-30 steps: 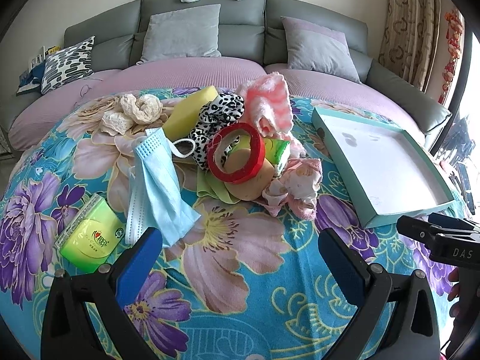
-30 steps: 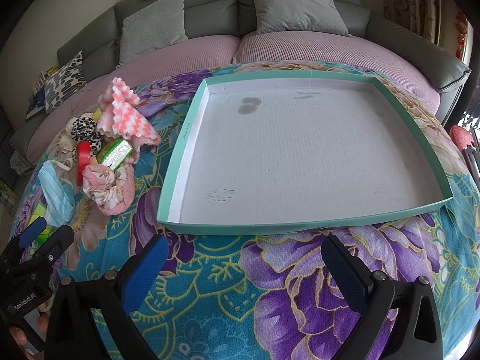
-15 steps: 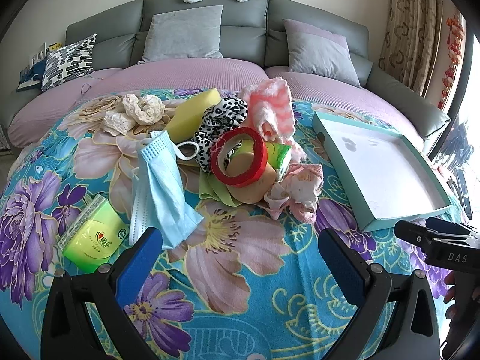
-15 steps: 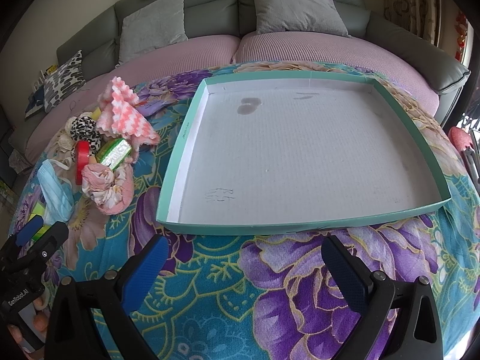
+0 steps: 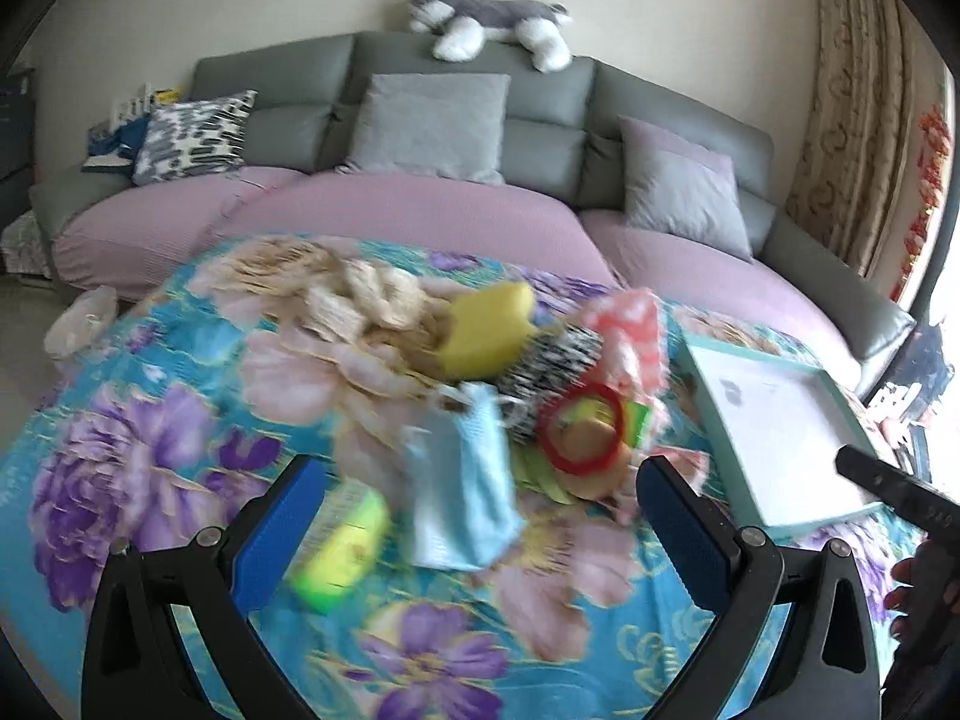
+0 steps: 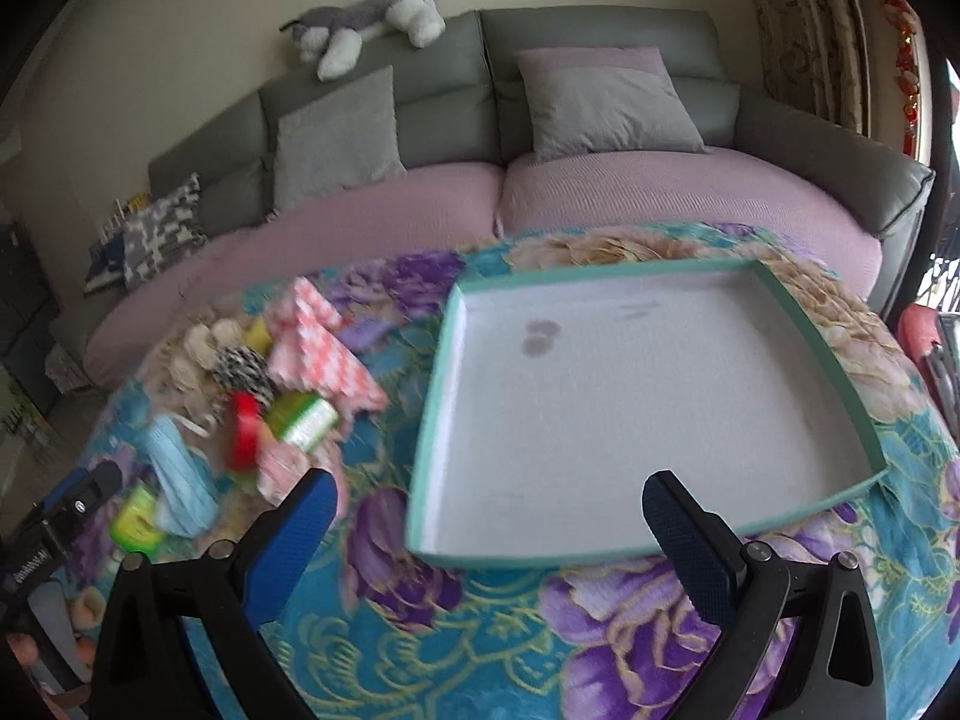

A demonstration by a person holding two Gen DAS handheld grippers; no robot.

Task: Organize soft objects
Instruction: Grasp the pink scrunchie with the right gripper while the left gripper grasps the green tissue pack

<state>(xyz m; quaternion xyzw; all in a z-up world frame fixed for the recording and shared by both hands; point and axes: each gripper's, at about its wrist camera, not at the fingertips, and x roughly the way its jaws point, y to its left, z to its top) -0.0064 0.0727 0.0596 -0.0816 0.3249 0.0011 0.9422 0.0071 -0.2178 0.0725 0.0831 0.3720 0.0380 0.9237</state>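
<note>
A heap of small objects lies on the flowered tablecloth: a light blue face mask (image 5: pixel 465 480), a yellow sponge (image 5: pixel 489 330), a black-and-white scrunchie (image 5: pixel 555 357), a pink-and-white cloth (image 5: pixel 630 330), a red tape ring (image 5: pixel 581 431) and a green tissue pack (image 5: pixel 345 546). A teal tray (image 6: pixel 648 552) with a bare white floor sits to the right. My left gripper (image 5: pixel 477 531) is open, well short of the heap, nothing between its fingers. My right gripper (image 6: pixel 489 531) is open in front of the tray's near rim. Both views are blurred.
A grey sofa with a pink seat cover (image 5: pixel 420 216) curves behind the table, with cushions and a plush dog (image 5: pixel 486 24) on its back. Curtains (image 5: pixel 858 108) hang at the right. A person's hand (image 5: pixel 918 588) holds the other gripper at the lower right.
Both grippers have pulled back and tilted up, so the heap and tray look smaller and more of the sofa and wall shows. Nothing on the table has been moved or grasped.
</note>
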